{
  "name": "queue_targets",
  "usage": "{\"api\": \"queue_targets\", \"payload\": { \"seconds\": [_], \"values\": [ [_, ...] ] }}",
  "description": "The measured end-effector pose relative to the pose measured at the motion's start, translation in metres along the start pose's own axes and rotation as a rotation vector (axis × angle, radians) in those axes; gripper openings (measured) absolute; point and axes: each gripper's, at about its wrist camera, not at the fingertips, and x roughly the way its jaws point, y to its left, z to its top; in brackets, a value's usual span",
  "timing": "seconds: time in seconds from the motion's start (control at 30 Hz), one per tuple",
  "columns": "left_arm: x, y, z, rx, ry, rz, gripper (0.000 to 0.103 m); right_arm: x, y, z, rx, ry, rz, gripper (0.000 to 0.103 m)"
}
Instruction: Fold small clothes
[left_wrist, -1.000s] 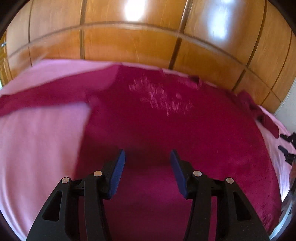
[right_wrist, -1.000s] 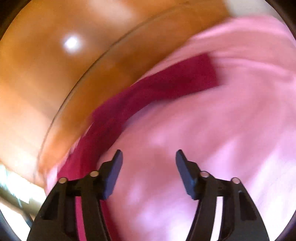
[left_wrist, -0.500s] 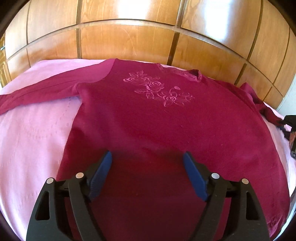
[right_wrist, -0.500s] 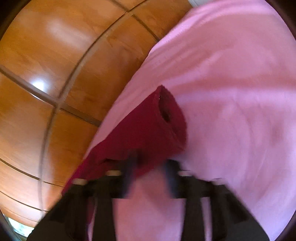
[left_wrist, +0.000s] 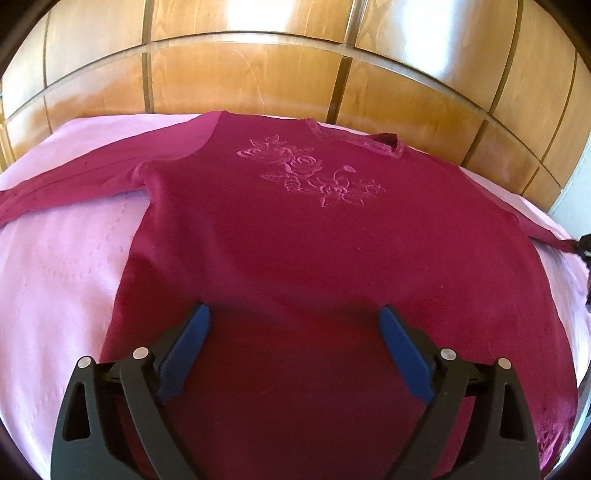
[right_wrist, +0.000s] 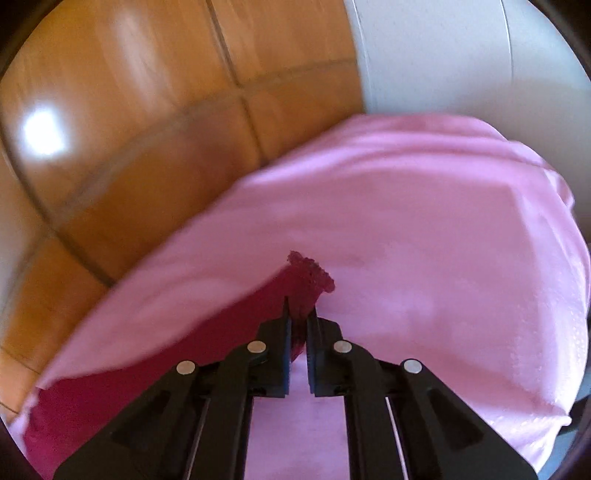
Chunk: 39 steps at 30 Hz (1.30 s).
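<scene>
A dark red long-sleeved sweater (left_wrist: 295, 251) with an embroidered rose motif (left_wrist: 310, 173) lies flat, front up, on a pink bedspread (left_wrist: 59, 280). Its left sleeve (left_wrist: 74, 177) stretches out to the left. My left gripper (left_wrist: 293, 314) is open and empty, held over the sweater's lower body. My right gripper (right_wrist: 300, 314) is shut on the cuff of the right sleeve (right_wrist: 310, 277), just above the bedspread (right_wrist: 424, 240). That gripper shows in the left wrist view (left_wrist: 585, 245) at the far right edge, with the sleeve pulled out towards it.
A glossy wooden panelled headboard (left_wrist: 258, 74) rises behind the bed; it also shows in the right wrist view (right_wrist: 129, 129). A white wall (right_wrist: 461, 55) stands beyond the bed's right corner. The bedspread's edge drops off at the right.
My right gripper has moved onto the sleeve cuff and shut on it. My left gripper has opened wider and the view over the sweater has steadied.
</scene>
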Motion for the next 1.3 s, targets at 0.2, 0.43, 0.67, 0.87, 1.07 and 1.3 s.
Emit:
{"api": "queue_targets", "payload": {
  "seconds": [0.2, 0.43, 0.67, 0.87, 1.07, 1.3],
  "values": [
    [0.001, -0.002, 0.002, 0.008, 0.007, -0.006, 0.096, 0.009, 0.003, -0.020, -0.011, 0.051, -0.011, 0.028],
    [-0.031, 0.027, -0.002, -0.133, -0.031, 0.006, 0.096, -0.042, 0.056, -0.079, -0.247, 0.120, 0.211, 0.077],
    [-0.067, 0.076, -0.034, -0.234, -0.006, 0.039, 0.088, -0.114, 0.114, -0.203, -0.488, 0.372, 0.633, 0.077],
    [-0.082, 0.080, -0.065, -0.209, 0.042, -0.019, 0.064, -0.163, 0.124, -0.274, -0.650, 0.450, 0.702, 0.068],
    [-0.094, 0.077, -0.085, -0.170, 0.051, -0.048, 0.011, -0.189, 0.118, -0.312, -0.778, 0.437, 0.635, 0.015],
    [-0.119, 0.086, -0.095, -0.160, 0.057, -0.087, 0.004, -0.211, 0.101, -0.301, -0.809, 0.392, 0.624, 0.007]
  ]
}}
